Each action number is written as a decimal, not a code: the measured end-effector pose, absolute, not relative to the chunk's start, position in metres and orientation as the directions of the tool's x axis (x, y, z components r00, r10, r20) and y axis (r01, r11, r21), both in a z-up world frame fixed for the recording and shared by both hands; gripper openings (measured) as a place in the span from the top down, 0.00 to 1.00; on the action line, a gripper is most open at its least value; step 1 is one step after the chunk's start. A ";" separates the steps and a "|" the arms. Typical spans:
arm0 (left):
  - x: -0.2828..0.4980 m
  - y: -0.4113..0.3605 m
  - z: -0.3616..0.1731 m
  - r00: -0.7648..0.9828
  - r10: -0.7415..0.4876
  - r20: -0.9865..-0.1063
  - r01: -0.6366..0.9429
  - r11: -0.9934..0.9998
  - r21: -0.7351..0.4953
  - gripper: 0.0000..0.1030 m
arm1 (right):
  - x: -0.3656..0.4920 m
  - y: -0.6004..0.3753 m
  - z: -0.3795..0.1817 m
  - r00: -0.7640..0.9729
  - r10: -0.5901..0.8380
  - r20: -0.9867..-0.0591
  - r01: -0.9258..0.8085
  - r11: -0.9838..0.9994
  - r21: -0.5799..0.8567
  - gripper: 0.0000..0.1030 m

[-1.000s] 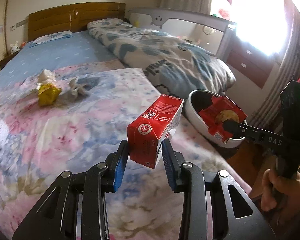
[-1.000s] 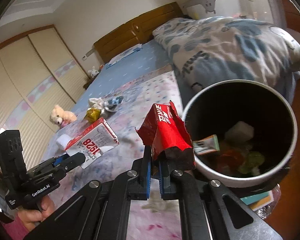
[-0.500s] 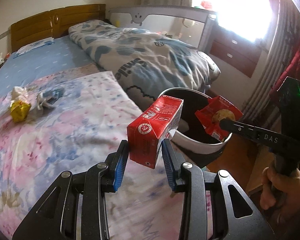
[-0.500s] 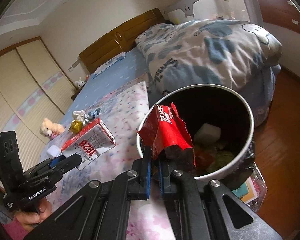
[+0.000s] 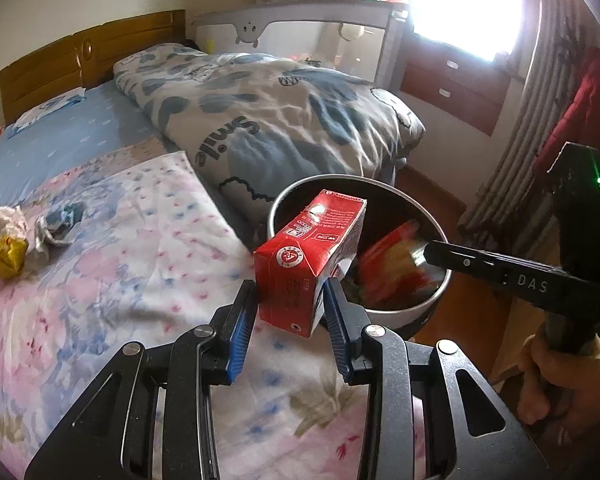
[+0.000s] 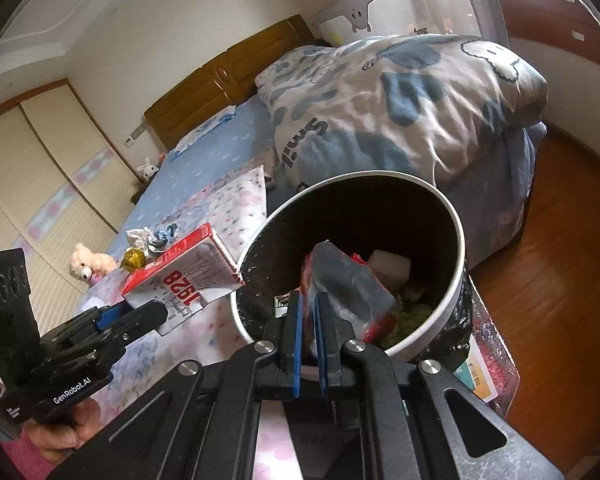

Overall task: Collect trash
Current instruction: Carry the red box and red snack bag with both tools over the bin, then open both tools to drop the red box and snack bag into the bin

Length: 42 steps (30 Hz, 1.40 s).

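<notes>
My left gripper (image 5: 290, 296) is shut on a red and white milk carton (image 5: 308, 264), held above the bed edge beside the bin; the carton also shows in the right wrist view (image 6: 184, 276). The round white bin (image 6: 456, 240) with a dark inside stands on the floor by the bed and holds several bits of trash. My right gripper (image 6: 308, 308) is shut on a red snack wrapper (image 6: 348, 288), held over the bin's mouth; the wrapper looks blurred in the left wrist view (image 5: 396, 268).
On the floral blanket (image 5: 112, 264) lie a yellow wrapper (image 5: 9, 255), a white tissue and a blue-grey wrapper (image 5: 58, 222). A rolled blue-patterned quilt (image 5: 284, 120) lies behind the bin. A teddy bear (image 6: 86, 264) sits at the left. Wooden floor lies right of the bin.
Both grippers have moved toward the bin. The snack wrapper has gone from beside the rim to over the bin's mouth and tipped forward. The carton is now at the rim.
</notes>
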<state>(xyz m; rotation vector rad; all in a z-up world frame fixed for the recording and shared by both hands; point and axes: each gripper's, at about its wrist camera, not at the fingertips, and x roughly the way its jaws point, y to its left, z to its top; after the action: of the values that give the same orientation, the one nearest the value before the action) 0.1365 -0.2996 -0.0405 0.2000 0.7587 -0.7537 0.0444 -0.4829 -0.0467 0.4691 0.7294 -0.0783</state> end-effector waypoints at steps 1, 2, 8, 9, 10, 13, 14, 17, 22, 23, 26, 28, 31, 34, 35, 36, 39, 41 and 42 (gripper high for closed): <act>0.137 -0.304 -0.042 0.479 -0.544 -0.689 0.685 0.722 -0.093 0.68 | 0.045 -0.485 -0.048 0.746 0.090 -0.660 0.230 0.895 0.383 0.95; 0.138 -0.307 -0.043 0.477 -0.542 -0.692 0.688 0.720 -0.090 0.68 | 0.046 -0.486 -0.048 0.744 0.089 -0.662 0.231 0.896 0.380 0.95; 0.141 -0.323 -0.043 0.468 -0.543 -0.697 0.700 0.710 -0.083 0.68 | 0.050 -0.494 -0.050 0.741 0.077 -0.667 0.244 0.895 0.374 0.97; 0.141 -0.326 -0.043 0.467 -0.543 -0.698 0.701 0.708 -0.082 0.68 | 0.049 -0.494 -0.050 0.743 0.075 -0.665 0.245 0.894 0.374 0.97; 0.142 -0.328 -0.043 0.465 -0.543 -0.699 0.704 0.706 -0.080 0.68 | 0.049 -0.496 -0.049 0.746 0.075 -0.662 0.245 0.893 0.377 0.97; 0.144 -0.337 -0.046 0.458 -0.541 -0.705 0.709 0.701 -0.078 0.68 | 0.047 -0.498 -0.048 0.752 0.071 -0.656 0.251 0.889 0.384 0.97; 0.146 -0.340 -0.046 0.450 -0.541 -0.710 0.711 0.699 -0.082 0.68 | 0.046 -0.499 -0.048 0.753 0.069 -0.654 0.253 0.888 0.385 0.97; 0.151 -0.346 -0.051 0.424 -0.538 -0.729 0.705 0.701 -0.108 0.67 | 0.044 -0.503 -0.047 0.758 0.062 -0.650 0.263 0.882 0.391 0.97; 0.151 -0.346 -0.053 0.405 -0.550 -0.731 0.699 0.701 -0.140 0.48 | 0.040 -0.506 -0.045 0.765 0.056 -0.642 0.275 0.873 0.403 0.97; 0.149 -0.344 -0.053 0.409 -0.553 -0.726 0.700 0.700 -0.139 0.48 | 0.039 -0.506 -0.044 0.766 0.055 -0.640 0.275 0.872 0.404 0.97; 0.146 -0.334 -0.053 0.415 -0.551 -0.724 0.692 0.708 -0.142 0.48 | 0.039 -0.505 -0.042 0.772 0.060 -0.633 0.271 0.870 0.412 0.97; 0.145 -0.325 -0.054 0.418 -0.548 -0.725 0.681 0.717 -0.149 0.48 | 0.040 -0.500 -0.040 0.775 0.067 -0.628 0.261 0.871 0.415 0.94; 0.145 -0.306 -0.058 0.427 -0.533 -0.730 0.653 0.741 -0.159 0.47 | 0.043 -0.488 -0.037 0.777 0.088 -0.623 0.237 0.876 0.421 0.92; 0.144 -0.282 -0.062 0.444 -0.516 -0.732 0.621 0.767 -0.164 0.46 | 0.048 -0.473 -0.037 0.778 0.112 -0.618 0.210 0.882 0.423 0.92; 0.143 -0.274 -0.063 0.453 -0.506 -0.734 0.609 0.777 -0.160 0.44 | 0.050 -0.468 -0.037 0.777 0.119 -0.618 0.201 0.884 0.423 0.92; 0.143 -0.265 -0.065 0.462 -0.495 -0.735 0.595 0.788 -0.157 0.43 | 0.053 -0.462 -0.038 0.775 0.129 -0.619 0.191 0.886 0.423 0.91; 0.146 -0.237 -0.068 0.482 -0.472 -0.738 0.550 0.819 -0.164 0.42 | 0.061 -0.445 -0.042 0.765 0.152 -0.626 0.169 0.890 0.423 0.65; 0.148 -0.218 -0.070 0.496 -0.454 -0.740 0.517 0.839 -0.168 0.42 | 0.066 -0.434 -0.043 0.764 0.163 -0.624 0.156 0.892 0.423 0.47; 0.150 -0.208 -0.071 0.504 -0.445 -0.740 0.500 0.849 -0.170 0.42 | 0.069 -0.427 -0.044 0.764 0.174 -0.621 0.143 0.893 0.426 0.44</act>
<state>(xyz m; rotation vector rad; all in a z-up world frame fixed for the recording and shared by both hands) 0.1495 -0.2079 -0.0707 0.0694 0.8724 -0.5704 0.0690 -0.4267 -0.0441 0.4760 0.7082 0.0173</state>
